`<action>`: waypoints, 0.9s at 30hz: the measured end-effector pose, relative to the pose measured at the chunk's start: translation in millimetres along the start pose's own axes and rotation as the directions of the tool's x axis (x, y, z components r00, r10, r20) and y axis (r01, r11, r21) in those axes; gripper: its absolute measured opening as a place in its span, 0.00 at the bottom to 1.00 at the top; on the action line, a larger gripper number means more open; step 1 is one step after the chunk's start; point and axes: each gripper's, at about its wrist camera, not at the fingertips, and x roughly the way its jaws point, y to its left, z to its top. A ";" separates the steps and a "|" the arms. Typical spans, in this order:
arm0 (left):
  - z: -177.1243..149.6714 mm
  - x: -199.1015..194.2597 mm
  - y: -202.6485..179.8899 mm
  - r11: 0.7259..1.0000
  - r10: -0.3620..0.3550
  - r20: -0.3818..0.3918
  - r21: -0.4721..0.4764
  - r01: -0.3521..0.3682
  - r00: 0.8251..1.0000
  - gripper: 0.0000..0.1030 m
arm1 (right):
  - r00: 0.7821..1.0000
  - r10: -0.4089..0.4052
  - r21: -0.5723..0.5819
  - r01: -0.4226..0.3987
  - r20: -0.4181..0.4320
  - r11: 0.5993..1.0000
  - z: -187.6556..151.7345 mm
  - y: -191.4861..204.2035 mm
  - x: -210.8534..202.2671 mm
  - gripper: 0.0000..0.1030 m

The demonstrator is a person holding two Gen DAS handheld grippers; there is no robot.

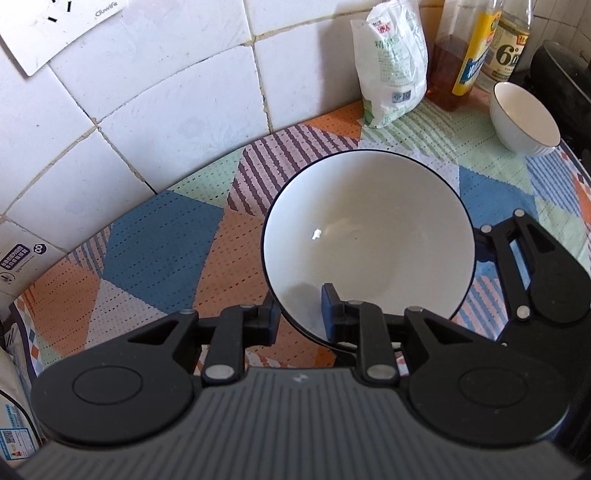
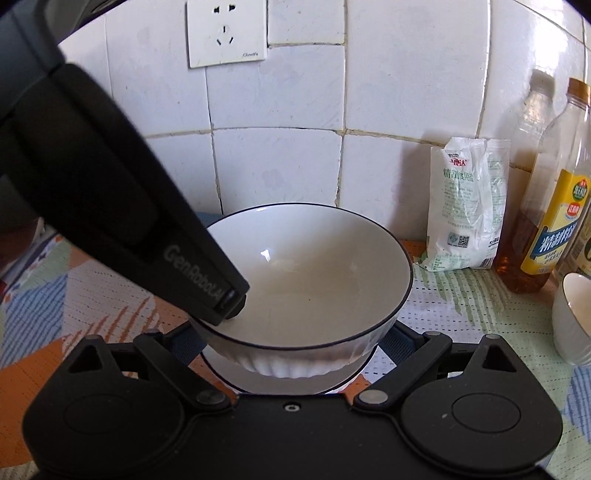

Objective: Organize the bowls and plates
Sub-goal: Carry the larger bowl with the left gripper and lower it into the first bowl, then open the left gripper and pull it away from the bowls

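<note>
The bowl (image 1: 369, 240), white with a thin dark rim, fills the centre of the left wrist view and sits on a plate (image 2: 280, 382) whose dark-edged rim shows just under it in the lower centre of the right wrist view; both rest on the patterned mat (image 1: 147, 240) below the tiled wall (image 1: 166, 110); the left gripper (image 1: 301, 314) straddles the bowl's near rim at lower centre, one blue pad inside the bowl and the other outside it, the jaws narrow with the rim between them, though whether the pads press on it cannot be told; in the right wrist view that same gripper comes in from the upper left and its tip dips into the bowl's left side; the right gripper (image 2: 291, 343) stands wide at the bottom of its own view, its fingers (image 2: 400, 341) flanking the bowl's ribbed base and the plate on either side, and contact cannot be made out; a small bowl (image 1: 524, 118) stands apart at the upper right of the left view; a white bag (image 1: 393, 62) and two bottles (image 1: 465, 51) line the wall at upper right; a socket (image 2: 227, 33) sits on the tiles at upper left of the right view.
</note>
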 end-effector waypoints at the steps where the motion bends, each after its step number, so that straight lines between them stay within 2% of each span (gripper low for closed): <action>1: 0.1 0.4 -0.1 1.000 0.000 -0.005 0.000 0.000 1.000 0.21 | 1.000 -0.006 -0.010 0.006 -0.008 1.000 0.9 1.6 0.1 0.95; 6: 0.9 2.8 -0.1 1.000 0.012 -0.014 0.019 -0.012 1.000 0.21 | 0.999 -0.026 -0.021 0.026 -0.038 0.999 2.3 5.5 -0.9 0.95; 9: 1.0 5.7 -5.8 0.995 0.069 0.016 0.075 -0.070 0.998 0.22 | 0.997 -0.043 -0.031 0.041 -0.070 0.999 2.7 7.6 1.2 0.95; 11: 2.1 7.7 -8.0 0.991 0.082 0.027 0.101 -0.084 0.996 0.22 | 0.996 -0.038 -0.045 0.034 -0.078 0.998 4.2 7.2 1.2 0.95; 15: 3.2 7.2 -1.4 0.996 0.063 0.030 0.054 -0.065 0.998 0.22 | 0.995 -0.025 -0.067 0.018 -0.096 0.998 7.6 3.6 -3.0 0.95; 20: 4.7 0.9 3.9 0.995 0.096 0.051 0.032 -0.098 0.994 0.22 | 0.996 0.007 -0.038 -0.010 -0.088 0.999 3.8 -0.1 -18.4 0.96; 27: -1.6 -17.9 6.4 0.999 0.046 0.061 -0.030 -0.044 0.997 0.22 | 0.999 -0.010 -0.021 0.010 -0.035 1.000 -3.9 0.3 -49.1 0.96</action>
